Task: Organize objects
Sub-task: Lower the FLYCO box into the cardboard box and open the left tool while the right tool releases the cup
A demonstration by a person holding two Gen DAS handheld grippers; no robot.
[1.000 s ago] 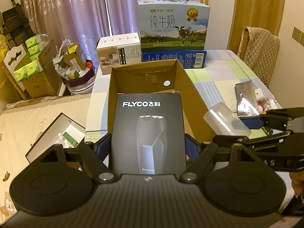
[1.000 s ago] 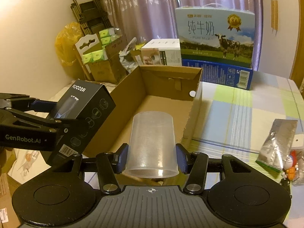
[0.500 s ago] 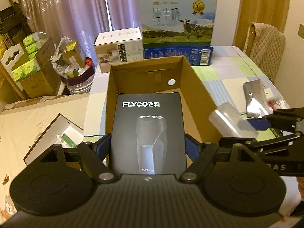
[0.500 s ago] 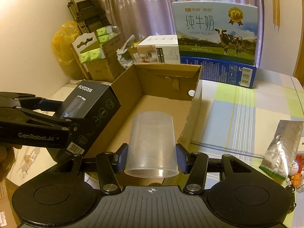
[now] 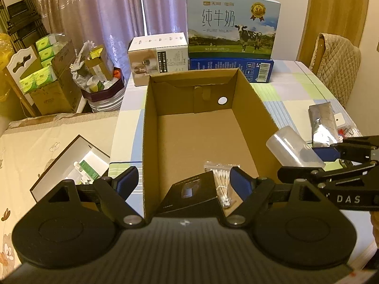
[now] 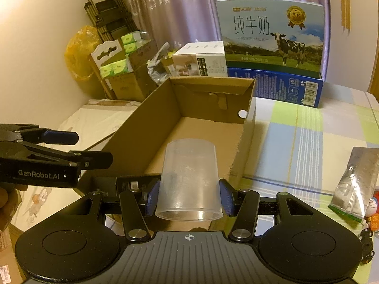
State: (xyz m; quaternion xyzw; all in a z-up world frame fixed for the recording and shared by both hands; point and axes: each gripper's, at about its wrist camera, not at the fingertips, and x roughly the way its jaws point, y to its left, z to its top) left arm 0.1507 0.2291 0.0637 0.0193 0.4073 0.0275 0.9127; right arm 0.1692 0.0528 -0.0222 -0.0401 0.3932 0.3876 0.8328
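The left tool (image 5: 183, 182) gapes empty above the black box (image 5: 191, 197) in the carton (image 5: 258, 118). The right tool (image 6: 188, 195) grips a clear cup (image 6: 189, 177).

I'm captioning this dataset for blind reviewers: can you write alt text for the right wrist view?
The right gripper holds a clear plastic cup upside down, jaws shut on its sides, above the near end of an open brown cardboard box. At left, the left gripper is open and holds nothing; a silver foil pouch lies on the checked tablecloth at right.

Brown cardboard box (image 5: 255, 118), black shaver box (image 5: 191, 196), checked tablecloth (image 5: 296, 90).
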